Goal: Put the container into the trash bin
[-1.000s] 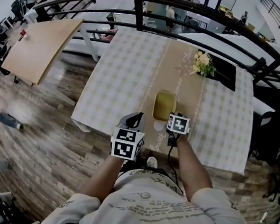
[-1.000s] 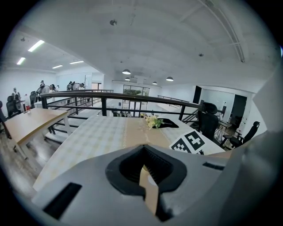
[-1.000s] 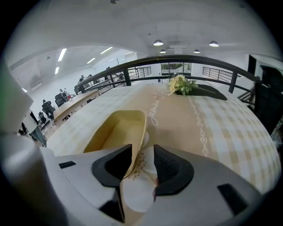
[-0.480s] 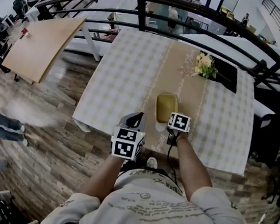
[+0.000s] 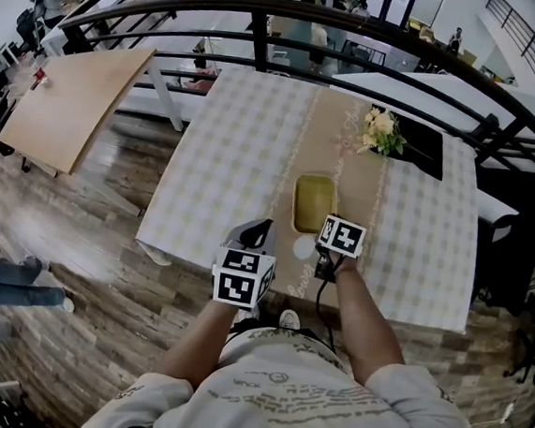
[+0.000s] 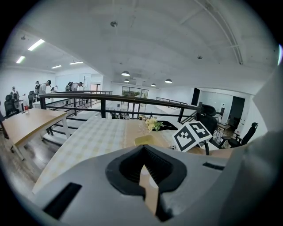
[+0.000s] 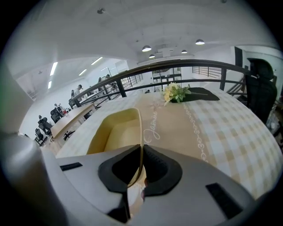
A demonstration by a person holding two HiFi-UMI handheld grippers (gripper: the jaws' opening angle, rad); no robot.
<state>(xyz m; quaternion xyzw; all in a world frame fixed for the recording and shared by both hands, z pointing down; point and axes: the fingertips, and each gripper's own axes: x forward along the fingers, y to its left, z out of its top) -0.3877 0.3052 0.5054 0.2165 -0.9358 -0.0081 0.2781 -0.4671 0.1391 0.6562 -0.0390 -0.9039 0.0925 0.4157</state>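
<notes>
A shallow yellow container (image 5: pixel 313 201) is on the checked tablecloth, just beyond my right gripper (image 5: pixel 323 231). In the right gripper view the container's (image 7: pixel 116 130) near rim runs between the two pads, and my right gripper's (image 7: pixel 140 170) jaws are closing, pressed on that rim. I cannot tell whether the container's far end still rests on the cloth. My left gripper (image 5: pixel 263 225) hovers at the table's near edge, left of the container (image 6: pixel 143 139), and its (image 6: pixel 143 176) jaws are shut with nothing held. No trash bin is in view.
The table (image 5: pixel 244 159) carries a beige runner, a flower bunch (image 5: pixel 379 130) and a black mat (image 5: pixel 426 148) at the far right. A black railing (image 5: pixel 268 16) curves behind it. A wooden table (image 5: pixel 72 95) stands to the left, across wood flooring.
The right gripper stays at the container's near rim and sits slightly higher in the picture. The left gripper has kept its place. The head view has tipped a little.
</notes>
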